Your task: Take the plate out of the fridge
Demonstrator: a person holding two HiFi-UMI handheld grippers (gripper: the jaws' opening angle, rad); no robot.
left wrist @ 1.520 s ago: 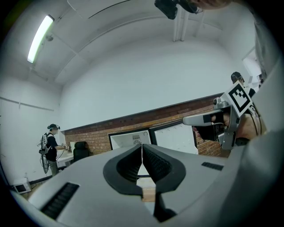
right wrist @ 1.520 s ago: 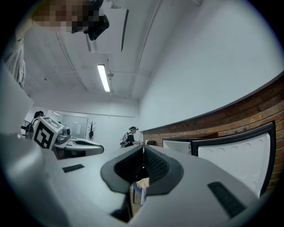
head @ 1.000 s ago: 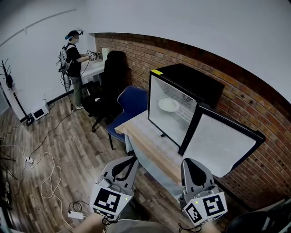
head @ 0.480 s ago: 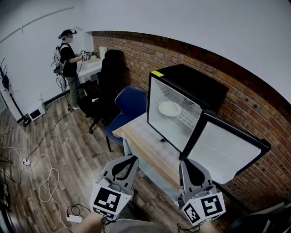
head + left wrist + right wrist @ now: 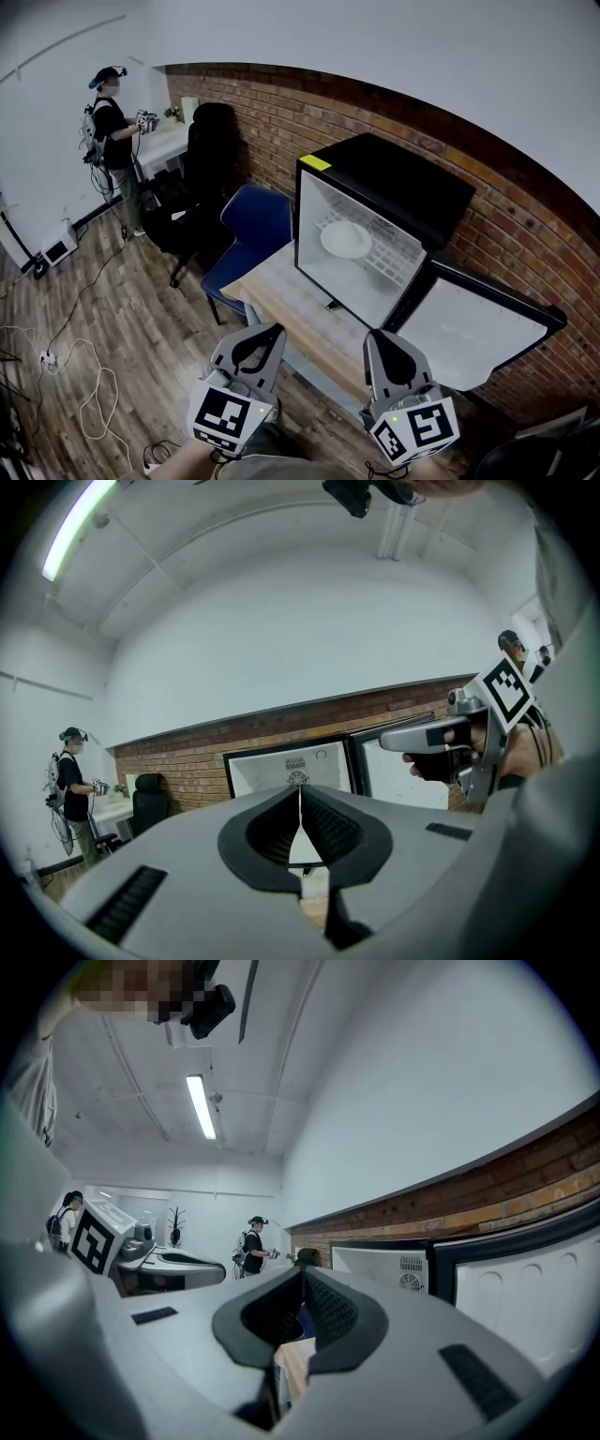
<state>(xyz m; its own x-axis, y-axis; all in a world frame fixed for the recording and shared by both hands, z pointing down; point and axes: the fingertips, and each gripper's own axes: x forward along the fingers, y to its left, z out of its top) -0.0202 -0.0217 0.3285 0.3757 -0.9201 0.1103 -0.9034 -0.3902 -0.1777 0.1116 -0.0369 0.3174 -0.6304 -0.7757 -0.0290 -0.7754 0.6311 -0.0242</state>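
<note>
A small black fridge stands on a wooden table, its door swung wide to the right. Inside, a white plate rests on a wire shelf. My left gripper and right gripper hover side by side near the table's front edge, well short of the fridge. Both are shut with nothing between their tips. The left gripper view points at the fridge opening, with the left gripper closed. The right gripper aims left of the fridge.
A blue chair and a black office chair stand left of the table by the brick wall. A person works at a far desk. Cables lie on the wooden floor.
The view has shifted, so the fridge sits nearer the middle and the far person has slid left. Both grippers stay shut in about the same place.
</note>
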